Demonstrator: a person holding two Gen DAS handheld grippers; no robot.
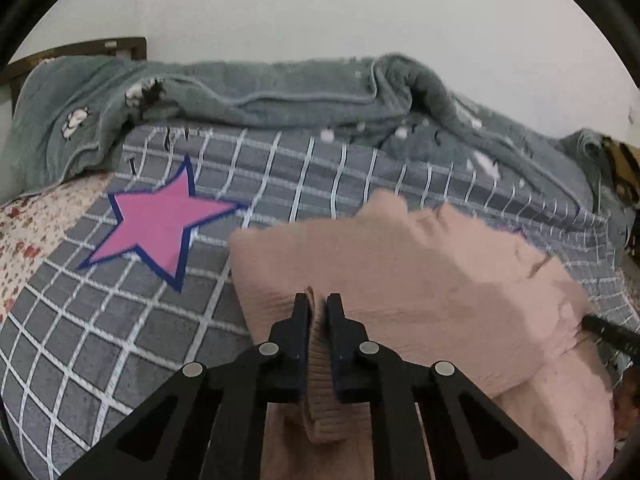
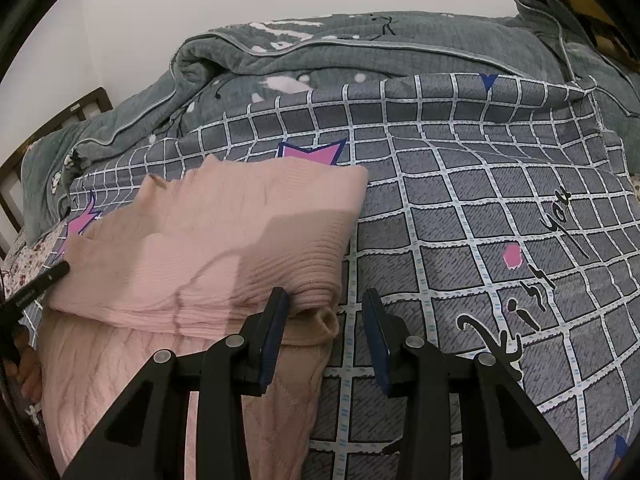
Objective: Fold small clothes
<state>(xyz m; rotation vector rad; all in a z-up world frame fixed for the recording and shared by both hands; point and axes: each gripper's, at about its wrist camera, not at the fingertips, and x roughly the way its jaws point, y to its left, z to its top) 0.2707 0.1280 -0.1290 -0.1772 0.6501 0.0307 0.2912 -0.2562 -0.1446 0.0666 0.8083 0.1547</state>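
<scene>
Pink knit sweater (image 1: 420, 272), folded over on itself

Soft ribbed pink knit, top layer doubled back over a cable-knit lower layer. One ribbed edge is pinched right in the left gripper (image 1: 317, 300); the rolled fold sits just ahead of the right gripper (image 2: 325, 300), touching its left finger.

You get soft, even indoor light in both views, bright enough to read every colour, with no glare on the pale wall (image 1: 320, 12). A broad grey shadow falls across the pink sweater (image 2: 224, 240), with a straight edge in the right wrist view. Fisheye distortion bends the grid of the checked bedsheet (image 2: 460, 200) hard toward the rim, and a black vignette fills all 4 corners. The far grey quilt (image 1: 280, 92) looks soft and smeared in the left wrist view; the right wrist view is sharper.
</scene>
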